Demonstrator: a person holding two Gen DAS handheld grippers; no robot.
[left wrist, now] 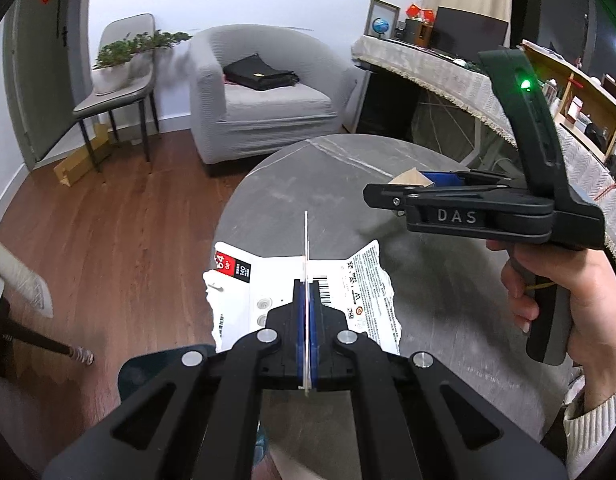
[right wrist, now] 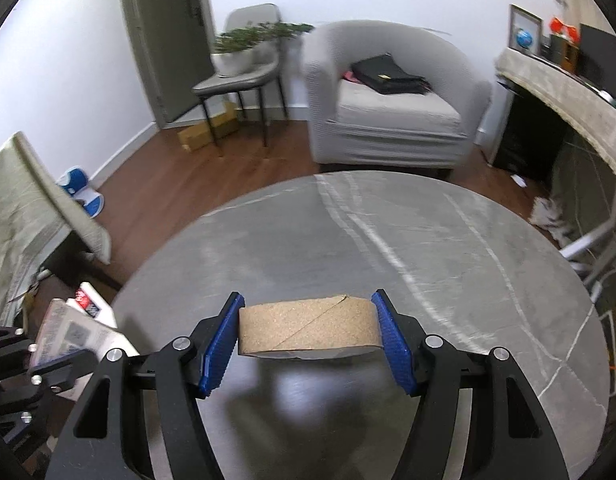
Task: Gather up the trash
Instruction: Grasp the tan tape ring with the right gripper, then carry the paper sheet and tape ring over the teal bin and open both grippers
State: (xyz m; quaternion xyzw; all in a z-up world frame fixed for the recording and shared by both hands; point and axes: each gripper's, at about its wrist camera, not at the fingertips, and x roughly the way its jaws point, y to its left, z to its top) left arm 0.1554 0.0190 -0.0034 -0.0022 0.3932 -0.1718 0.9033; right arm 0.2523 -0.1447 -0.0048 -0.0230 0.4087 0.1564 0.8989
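Observation:
My left gripper (left wrist: 306, 286) is shut on a torn white packaging card (left wrist: 364, 280) with a red-and-black label and a barcode. The card is pinched edge-on between the blue pads, above the near edge of the round grey table (left wrist: 308, 184). My right gripper (right wrist: 308, 305) is shut on a brown cardboard tape core (right wrist: 308, 328), its blue pads pressing both sides just above the table (right wrist: 388, 240). In the left wrist view the right gripper (left wrist: 412, 186), held by a hand (left wrist: 548, 292), hovers at the right with the core (left wrist: 408, 178). The card (right wrist: 71, 332) shows at lower left in the right wrist view.
Beyond the table stands a grey armchair (right wrist: 388, 120) with a black bag on it. Left of it is a chair carrying a potted plant (right wrist: 243, 48). A cloth-covered desk (left wrist: 448, 80) runs along the right. A cardboard box (right wrist: 203, 132) and a blue-white object (right wrist: 81, 192) lie on the wooden floor.

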